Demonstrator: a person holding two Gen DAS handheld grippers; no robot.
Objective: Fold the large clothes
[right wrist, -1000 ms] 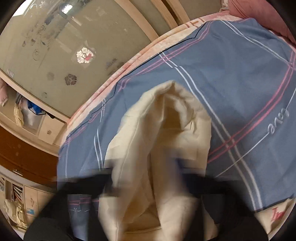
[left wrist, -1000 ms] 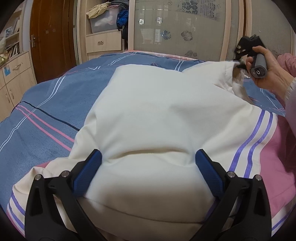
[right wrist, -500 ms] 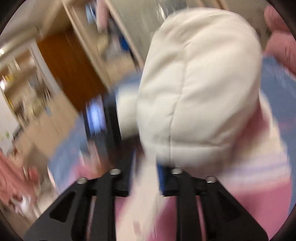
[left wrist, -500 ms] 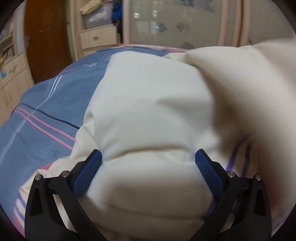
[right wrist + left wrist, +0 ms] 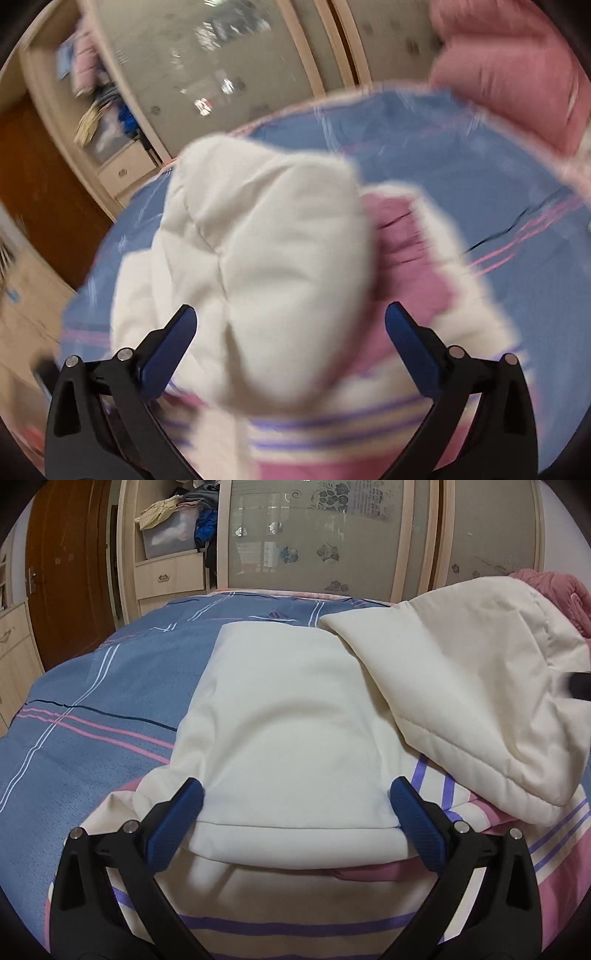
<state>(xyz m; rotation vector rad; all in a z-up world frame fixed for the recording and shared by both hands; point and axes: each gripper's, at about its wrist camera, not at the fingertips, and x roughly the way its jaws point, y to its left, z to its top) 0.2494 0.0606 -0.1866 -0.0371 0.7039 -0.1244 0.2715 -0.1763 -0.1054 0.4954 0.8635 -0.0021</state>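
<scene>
A cream padded jacket with pink and purple stripes (image 5: 288, 716) lies folded on the blue plaid bed (image 5: 92, 709). Its cream hood (image 5: 472, 701) lies flopped over the jacket's right side. My left gripper (image 5: 295, 801) is open, its blue pads straddling the near folded edge. In the blurred right wrist view, the hood (image 5: 273, 258) lies just ahead of my right gripper (image 5: 290, 325), which is open with nothing between its pads. The jacket's pink lining (image 5: 406, 258) shows to the right of the hood.
A wardrobe with frosted flowered doors (image 5: 325, 535) stands behind the bed, with shelves of clothes and drawers (image 5: 170, 568) to its left. A brown door (image 5: 62, 572) is at far left. A pink quilt (image 5: 509, 70) lies at the bed's far right.
My right gripper carried the hood from the far end over onto the jacket's right side, then opened and let it go. My left gripper stayed open at the near edge.
</scene>
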